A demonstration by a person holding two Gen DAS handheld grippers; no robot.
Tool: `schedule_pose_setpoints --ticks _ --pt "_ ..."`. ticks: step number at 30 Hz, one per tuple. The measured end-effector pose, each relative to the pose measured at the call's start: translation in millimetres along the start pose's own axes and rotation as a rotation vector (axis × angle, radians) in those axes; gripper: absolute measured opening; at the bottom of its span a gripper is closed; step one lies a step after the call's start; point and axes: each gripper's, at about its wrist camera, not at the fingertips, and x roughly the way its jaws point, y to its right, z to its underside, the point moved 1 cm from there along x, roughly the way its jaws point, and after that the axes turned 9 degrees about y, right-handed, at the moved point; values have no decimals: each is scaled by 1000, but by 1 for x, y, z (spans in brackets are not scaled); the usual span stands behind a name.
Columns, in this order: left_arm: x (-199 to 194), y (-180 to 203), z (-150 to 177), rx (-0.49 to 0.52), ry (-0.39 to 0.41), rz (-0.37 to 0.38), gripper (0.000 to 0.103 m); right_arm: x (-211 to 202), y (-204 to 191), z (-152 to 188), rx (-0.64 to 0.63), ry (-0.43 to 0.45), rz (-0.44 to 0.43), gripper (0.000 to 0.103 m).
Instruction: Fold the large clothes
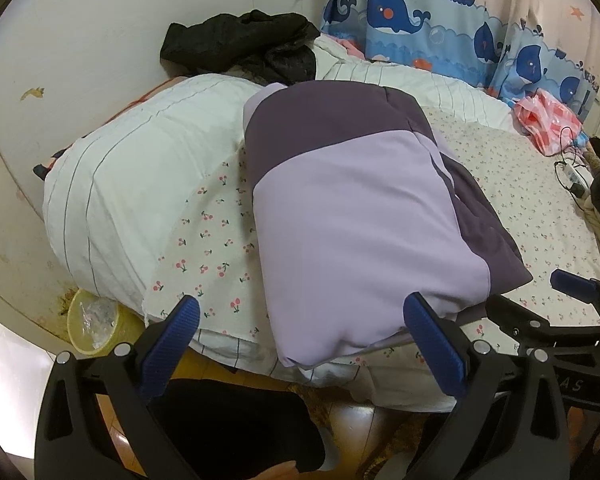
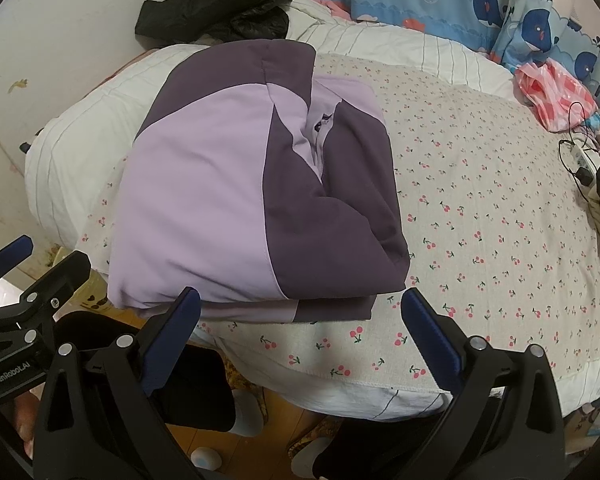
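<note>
A folded purple and lilac garment (image 1: 360, 216) (image 2: 256, 184) lies as a thick bundle near the front edge of the bed (image 1: 540, 216) (image 2: 500, 216), on the cherry-print cover. My left gripper (image 1: 304, 340) hovers open just in front of the bundle's near edge, holding nothing. My right gripper (image 2: 300, 328) is open too, just off the bundle's near right corner, with nothing between its fingers. In each wrist view the other gripper shows at the side: the right gripper (image 1: 572, 304) and the left gripper (image 2: 20, 272).
A white striped quilt (image 1: 132, 184) is bunched at the left. Black clothes (image 1: 244, 44) lie at the back by the wall. A pink bag (image 1: 548, 120) and cables (image 2: 580, 160) sit at the right. A yellow bin (image 1: 92, 324) stands on the floor. The whale curtain (image 1: 440, 20) hangs behind.
</note>
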Motion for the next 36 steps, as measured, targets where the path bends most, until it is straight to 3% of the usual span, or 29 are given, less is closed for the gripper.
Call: schedule_pose_setpoints --ticks 36 --pt "6 0 2 13 -21 0 98 6 3 6 1 -8 4 97"
